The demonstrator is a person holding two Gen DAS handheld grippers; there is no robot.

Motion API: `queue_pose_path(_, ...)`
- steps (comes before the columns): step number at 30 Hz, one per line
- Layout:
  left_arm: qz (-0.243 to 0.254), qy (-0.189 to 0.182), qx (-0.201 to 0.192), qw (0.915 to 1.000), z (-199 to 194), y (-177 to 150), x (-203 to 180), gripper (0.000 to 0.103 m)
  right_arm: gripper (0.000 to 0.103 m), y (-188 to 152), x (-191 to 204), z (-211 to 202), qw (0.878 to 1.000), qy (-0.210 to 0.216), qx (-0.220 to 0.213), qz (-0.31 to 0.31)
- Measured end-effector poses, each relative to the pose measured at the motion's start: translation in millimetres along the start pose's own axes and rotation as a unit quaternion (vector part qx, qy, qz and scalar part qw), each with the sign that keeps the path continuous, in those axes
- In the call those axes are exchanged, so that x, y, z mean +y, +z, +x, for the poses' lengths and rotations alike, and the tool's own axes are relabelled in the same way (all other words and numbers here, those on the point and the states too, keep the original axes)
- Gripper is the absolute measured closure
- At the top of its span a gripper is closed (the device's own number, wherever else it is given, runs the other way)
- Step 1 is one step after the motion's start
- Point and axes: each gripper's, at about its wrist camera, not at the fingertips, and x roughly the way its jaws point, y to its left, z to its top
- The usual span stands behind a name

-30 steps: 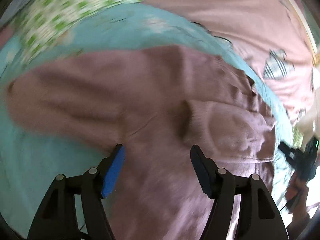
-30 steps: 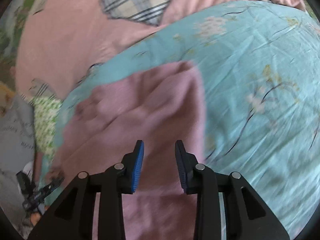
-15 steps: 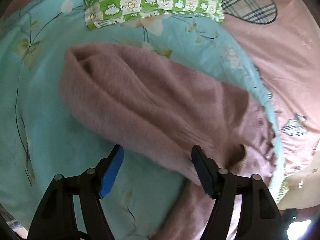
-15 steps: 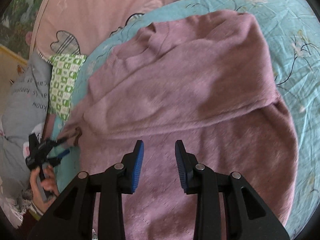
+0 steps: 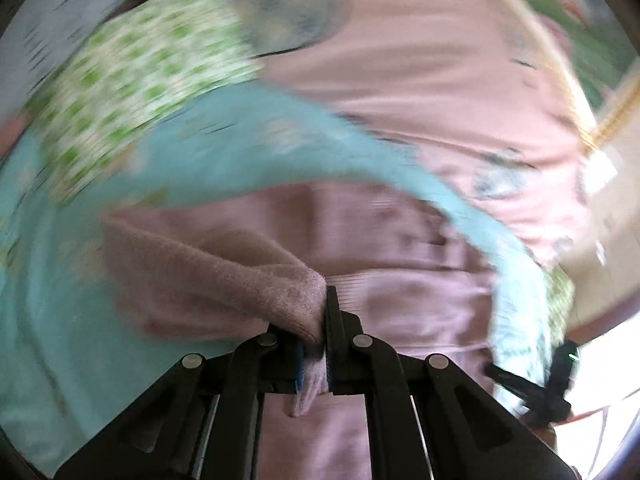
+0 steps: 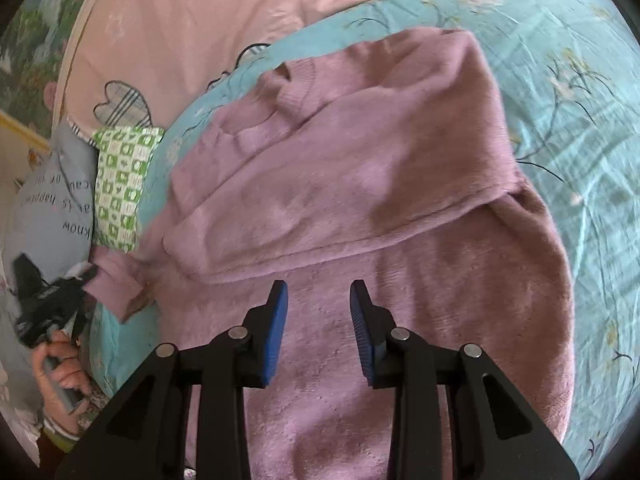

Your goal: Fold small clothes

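Here the left gripper (image 5: 320, 344) is pinched tight on the cuff of a sleeve (image 5: 224, 280) of the pink sweater (image 6: 360, 184). The cuff sticks out between its two fingers. That close grip shows only in the left view, and that view is blurry. The right view is sharp and shows the left gripper (image 6: 52, 296) from far off, in the person's hand (image 6: 60, 376), with the sleeve end (image 6: 116, 280) pulled out to the side.

The right gripper (image 6: 318, 332) has its fingers apart and nothing between them. It hangs over the bottom part of the sweater.

The sweater is fuzzy and lies flat on a blue flowered blanket (image 6: 580, 120). One sleeve is folded across its front. The neck hole points away. Beside the blanket are a green checked cloth (image 6: 124, 184), a grey pillow (image 6: 52, 208) with words on it, and a pink sheet (image 6: 180, 20).
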Motion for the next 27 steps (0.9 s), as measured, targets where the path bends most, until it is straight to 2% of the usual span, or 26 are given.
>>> queue_pose_path(3, 0.061, -0.049, 0.011, 0.9969, 14, 10, -66, 0.098, 0.069, 3, -7, -5, 1.0, -0.001, -0.007, 0.009)
queue_pose_path(6, 0.113, -0.093, 0.038, 0.9885, 46, 12, -131, 0.098, 0.069, 7, -18, -14, 0.999, 0.0, -0.02, 0.025)
queue_pose_path(12, 0.174, -0.137, 0.101, 0.9698, 124, -5, -219, 0.098, 0.069, 12, -52, -35, 0.997, -0.011, -0.046, 0.062)
queue_pose_path(15, 0.194, -0.134, 0.137, 0.962, 173, -17, -250, 0.097, 0.069, 12, -73, -45, 0.995, -0.02, -0.055, 0.083)
queue_pose_path(20, 0.202, -0.115, 0.187, 0.9545, 238, -37, -267, 0.094, 0.069, 14, -99, -53, 0.992, -0.034, -0.059, 0.104)
queue_pose_path(22, 0.198, -0.116, 0.201, 0.9523, 247, -43, -265, 0.085, 0.069, 16, -100, -52, 0.993, -0.035, -0.057, 0.099)
queue_pose_path(24, 0.193, -0.128, 0.206, 0.9508, 242, -47, -259, 0.066, 0.069, 19, -95, -49, 0.994, -0.036, -0.054, 0.088)
queue_pose_path(25, 0.194, -0.127, 0.204, 0.951, 237, -50, -255, 0.061, 0.069, 21, -92, -46, 0.995, -0.036, -0.052, 0.079)
queue_pose_path(26, 0.199, -0.121, 0.198, 0.9522, 228, -52, -249, 0.054, 0.065, 22, -87, -43, 0.996, -0.038, -0.051, 0.07)
queue_pose_path(27, 0.204, -0.114, 0.191, 0.9533, 220, -53, -244, 0.053, 0.061, 23, -82, -39, 0.996, -0.039, -0.05, 0.06)
